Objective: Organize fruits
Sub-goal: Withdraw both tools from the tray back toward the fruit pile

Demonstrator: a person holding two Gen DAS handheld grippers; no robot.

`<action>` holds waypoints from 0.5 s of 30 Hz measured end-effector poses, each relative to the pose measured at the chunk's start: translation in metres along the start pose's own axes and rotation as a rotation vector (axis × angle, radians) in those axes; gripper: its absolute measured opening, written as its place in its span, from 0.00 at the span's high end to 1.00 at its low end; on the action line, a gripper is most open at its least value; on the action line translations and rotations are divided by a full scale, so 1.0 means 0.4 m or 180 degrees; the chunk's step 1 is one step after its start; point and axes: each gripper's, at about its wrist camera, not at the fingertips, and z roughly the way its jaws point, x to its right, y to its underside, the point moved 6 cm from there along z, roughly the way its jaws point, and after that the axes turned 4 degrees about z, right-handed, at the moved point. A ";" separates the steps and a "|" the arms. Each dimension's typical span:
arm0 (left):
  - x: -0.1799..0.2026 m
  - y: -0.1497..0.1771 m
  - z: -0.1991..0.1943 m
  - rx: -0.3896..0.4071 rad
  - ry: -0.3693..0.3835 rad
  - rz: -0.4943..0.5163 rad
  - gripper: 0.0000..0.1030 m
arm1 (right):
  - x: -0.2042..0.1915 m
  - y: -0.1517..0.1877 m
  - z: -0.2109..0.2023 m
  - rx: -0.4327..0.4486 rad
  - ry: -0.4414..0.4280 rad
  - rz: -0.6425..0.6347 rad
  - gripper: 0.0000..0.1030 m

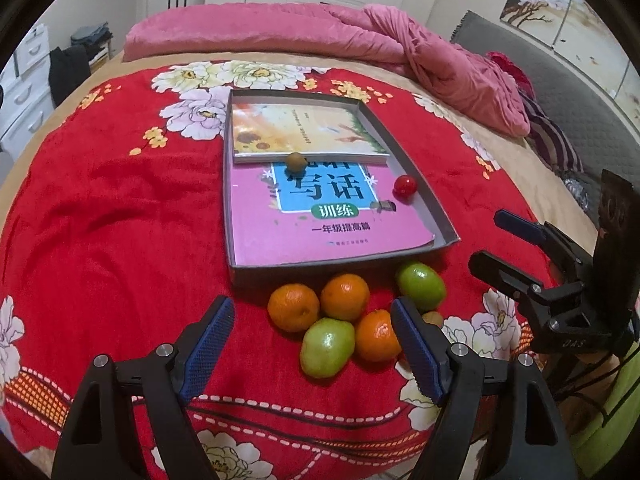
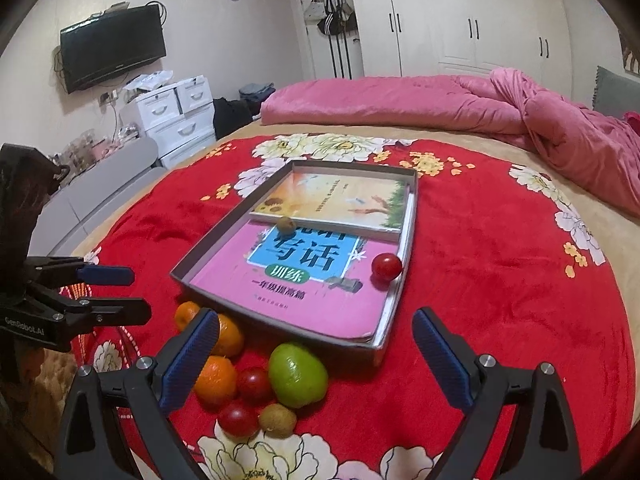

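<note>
A grey shallow tray (image 1: 424,192) (image 2: 208,244) lies on the red flowered blanket and holds two books, a small brown fruit (image 1: 295,161) (image 2: 285,224) and a red cherry tomato (image 1: 405,187) (image 2: 386,267). In front of the tray lies a fruit pile: oranges (image 1: 293,307) (image 2: 214,380), green fruits (image 1: 327,347) (image 2: 297,374), two red tomatoes (image 2: 238,419) and a brown fruit (image 2: 277,420). My left gripper (image 1: 312,344) is open and empty, just above the pile. My right gripper (image 2: 316,360) is open and empty, over the pile's right side; it shows in the left wrist view (image 1: 490,240).
A pink quilt (image 1: 360,36) (image 2: 460,100) lies bunched at the far side of the bed. A grey headboard (image 1: 568,92) stands on the right. White drawers (image 2: 176,116) and a wall TV (image 2: 114,48) are beyond the bed's left edge.
</note>
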 end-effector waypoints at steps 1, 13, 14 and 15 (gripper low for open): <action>0.000 0.003 0.000 -0.0009 0.0003 0.0002 0.21 | -0.004 0.003 0.001 -0.0014 -0.0003 -0.0015 0.05; 0.005 0.039 0.015 -0.0171 0.0068 0.0065 0.21 | -0.006 0.021 0.004 -0.0087 0.0035 0.0001 0.05; 0.007 0.044 0.020 -0.0200 0.0077 0.0072 0.21 | -0.004 0.023 0.005 -0.0101 0.0040 0.0010 0.05; 0.009 0.049 0.024 -0.0221 0.0085 0.0084 0.21 | -0.005 0.024 0.005 -0.0111 0.0048 0.0007 0.05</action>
